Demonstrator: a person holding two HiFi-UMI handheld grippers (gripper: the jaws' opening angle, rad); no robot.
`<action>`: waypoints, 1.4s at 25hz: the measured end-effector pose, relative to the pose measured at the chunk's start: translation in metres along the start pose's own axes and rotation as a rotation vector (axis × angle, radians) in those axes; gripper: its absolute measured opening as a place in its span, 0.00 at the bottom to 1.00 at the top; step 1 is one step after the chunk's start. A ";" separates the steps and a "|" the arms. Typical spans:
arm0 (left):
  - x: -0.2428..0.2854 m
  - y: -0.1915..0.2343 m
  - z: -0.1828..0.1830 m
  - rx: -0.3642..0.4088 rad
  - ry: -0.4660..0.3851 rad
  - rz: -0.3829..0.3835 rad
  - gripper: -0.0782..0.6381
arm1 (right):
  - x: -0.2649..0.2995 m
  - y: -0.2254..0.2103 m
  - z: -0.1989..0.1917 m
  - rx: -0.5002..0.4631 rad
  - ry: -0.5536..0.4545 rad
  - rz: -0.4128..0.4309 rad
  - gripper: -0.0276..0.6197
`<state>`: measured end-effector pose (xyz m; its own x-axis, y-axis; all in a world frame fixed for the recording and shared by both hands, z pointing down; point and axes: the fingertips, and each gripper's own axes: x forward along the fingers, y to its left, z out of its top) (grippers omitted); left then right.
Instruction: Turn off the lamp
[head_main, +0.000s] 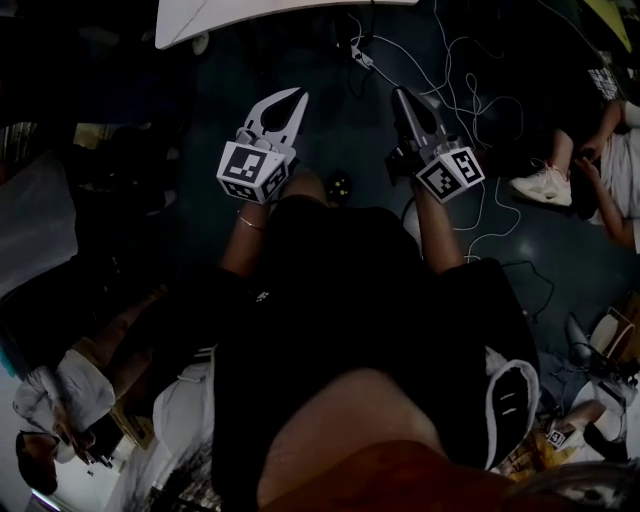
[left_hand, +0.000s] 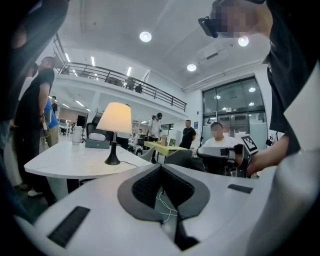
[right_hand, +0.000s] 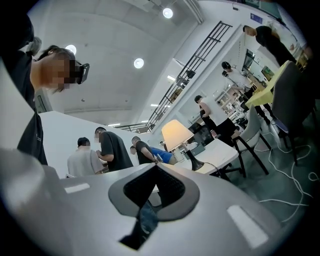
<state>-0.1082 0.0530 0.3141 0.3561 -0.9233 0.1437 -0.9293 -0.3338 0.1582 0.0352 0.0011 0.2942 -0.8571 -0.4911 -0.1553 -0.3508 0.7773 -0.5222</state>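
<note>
The lamp (left_hand: 114, 119) is lit, with a cream shade and a black foot, and stands on a white table (left_hand: 65, 162) well ahead of my left gripper (left_hand: 161, 168). That gripper's jaws meet at the tips and hold nothing. In the right gripper view the lamp (right_hand: 176, 134) glows on the same table (right_hand: 222, 151), off to the right and far from my right gripper (right_hand: 156, 167), which is shut and empty. From the head view both grippers, left (head_main: 298, 97) and right (head_main: 403, 95), are held out over dark floor, short of the table edge (head_main: 230, 15).
White cables (head_main: 470, 95) trail across the floor ahead. A seated person's shoe (head_main: 545, 185) is at the right. Several people stand beyond the table (right_hand: 112, 147). A chair (right_hand: 252, 132) sits by the table. A grey box (left_hand: 97, 143) and a white cup (left_hand: 76, 135) rest behind the lamp.
</note>
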 end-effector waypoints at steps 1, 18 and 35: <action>0.004 -0.001 0.000 0.012 0.005 -0.010 0.12 | -0.002 -0.002 0.001 -0.001 -0.005 -0.008 0.04; 0.062 0.031 0.014 0.032 0.042 -0.190 0.12 | 0.028 -0.031 0.011 -0.018 -0.071 -0.151 0.04; 0.122 0.090 0.032 0.047 0.060 -0.383 0.12 | 0.100 -0.063 0.007 -0.045 -0.117 -0.296 0.04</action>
<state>-0.1516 -0.0958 0.3147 0.6820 -0.7178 0.1397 -0.7308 -0.6620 0.1663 -0.0259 -0.0994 0.3058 -0.6669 -0.7386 -0.0991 -0.5972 0.6092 -0.5218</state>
